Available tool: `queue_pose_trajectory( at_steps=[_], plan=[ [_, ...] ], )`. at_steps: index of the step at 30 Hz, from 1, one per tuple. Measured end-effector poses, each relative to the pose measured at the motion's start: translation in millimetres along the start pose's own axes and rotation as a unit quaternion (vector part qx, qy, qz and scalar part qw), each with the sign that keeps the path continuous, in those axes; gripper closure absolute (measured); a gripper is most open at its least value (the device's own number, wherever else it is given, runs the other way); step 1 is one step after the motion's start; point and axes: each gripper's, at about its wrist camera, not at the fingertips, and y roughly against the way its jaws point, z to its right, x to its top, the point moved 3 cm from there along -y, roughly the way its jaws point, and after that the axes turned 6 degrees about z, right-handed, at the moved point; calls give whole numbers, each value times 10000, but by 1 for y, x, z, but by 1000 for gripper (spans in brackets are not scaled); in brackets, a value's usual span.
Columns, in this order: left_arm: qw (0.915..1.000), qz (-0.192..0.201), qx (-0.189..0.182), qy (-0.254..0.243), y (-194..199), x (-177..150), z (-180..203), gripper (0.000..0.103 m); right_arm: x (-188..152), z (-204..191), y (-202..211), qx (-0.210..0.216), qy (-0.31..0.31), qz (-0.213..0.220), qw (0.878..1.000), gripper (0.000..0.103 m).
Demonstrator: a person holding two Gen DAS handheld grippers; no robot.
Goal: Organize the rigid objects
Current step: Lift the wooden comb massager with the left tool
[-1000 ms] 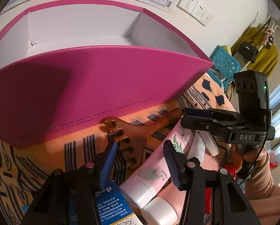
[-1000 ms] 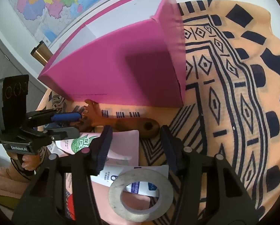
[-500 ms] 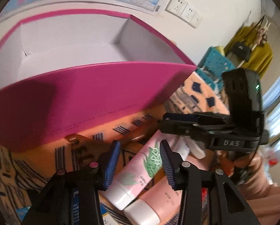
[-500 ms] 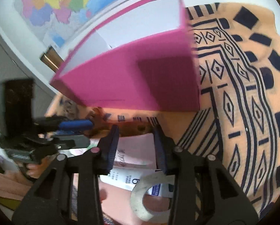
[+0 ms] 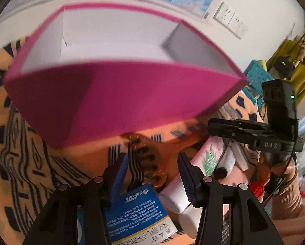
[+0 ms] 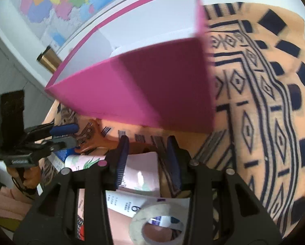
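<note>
Across the patterned orange cloth [image 6: 274,106] we are cataloguing the pieces, largest first.

Magenta box [image 5: 119,94]: it is standing open-topped at the back of the cloth, white inside, with nothing showing in it from either camera.

Blue medicine carton [image 5: 140,208]: it is lying flat under our left gripper, close to the lens.

Pink tube [image 5: 209,159]: it is lying with its white cap toward us, to the right of the left gripper; in the right wrist view its flat crimped end is sitting between the right gripper's pads, though we cannot tell whether they are pressing on it.

Brown wooden comb-shaped tool [image 5: 152,159]: it is lying on the cloth just in front of the box, teeth pointing toward us, handle running off to the right beneath the other gripper.

Tape roll [image 6: 158,222]: it is lying flat at the bottom of the right wrist view, over a white printed pack.

Left gripper [image 5: 151,175]: we are opening its jaws; the comb's toothed head is showing between the pads, and they are not touching it.

Right gripper [image 6: 147,159]: we are holding its jaws partly apart, low over the tube's end and the comb's handle.
</note>
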Motion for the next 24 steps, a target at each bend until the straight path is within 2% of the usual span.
queue_pose_trajectory(
  at_steps=[4,8,14,24],
  plan=[
    [9999,-92,-39,-61,-6,-7,4,54,-11,-10,0,-107,383,-238,9989,62],
    [9998,-115,-97,-100,-8,-7,7,54,-16,-9,7,-95,334,-336,9988,62],
    [9996,-158,-194,-92,-12,-7,11,55,-14,-11,0,-31,274,-305,9992,62],
    [9996,-152,-225,-35,-14,-5,19,54,-13,-16,4,-393,294,-1,9988,60]
  ],
)
